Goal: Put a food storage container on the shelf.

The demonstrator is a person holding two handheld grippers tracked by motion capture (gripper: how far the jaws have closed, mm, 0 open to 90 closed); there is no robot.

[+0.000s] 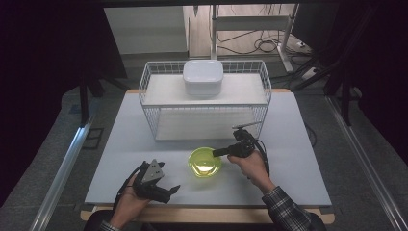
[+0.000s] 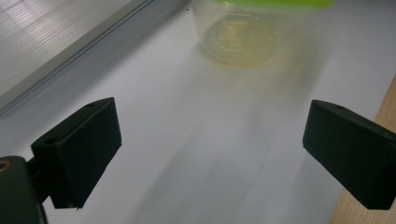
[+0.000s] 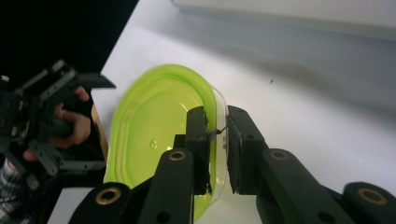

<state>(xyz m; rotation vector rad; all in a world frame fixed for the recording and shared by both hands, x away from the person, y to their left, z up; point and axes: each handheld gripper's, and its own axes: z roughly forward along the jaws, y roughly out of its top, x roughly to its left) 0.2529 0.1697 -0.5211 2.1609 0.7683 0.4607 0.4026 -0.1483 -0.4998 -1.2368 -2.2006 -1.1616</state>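
High view: the green bowl (image 1: 204,162) sits on the tabletop (image 1: 120,144) near the middle of its near edge, in front of the wire basket (image 1: 149,96), which carries a white container (image 1: 202,76). The right gripper (image 1: 226,150) meets the bowl's right rim; the left gripper (image 1: 169,191) rests by the near edge, apart from the bowl.

Left gripper view: jaws wide apart with nothing between them; the bowl (image 2: 243,32) lies ahead.

Right gripper view: jaws clamped on the bowl's (image 3: 154,135) rim, one inside, one outside.

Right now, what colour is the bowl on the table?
Translucent lime green bowl, clearest in the right gripper view.
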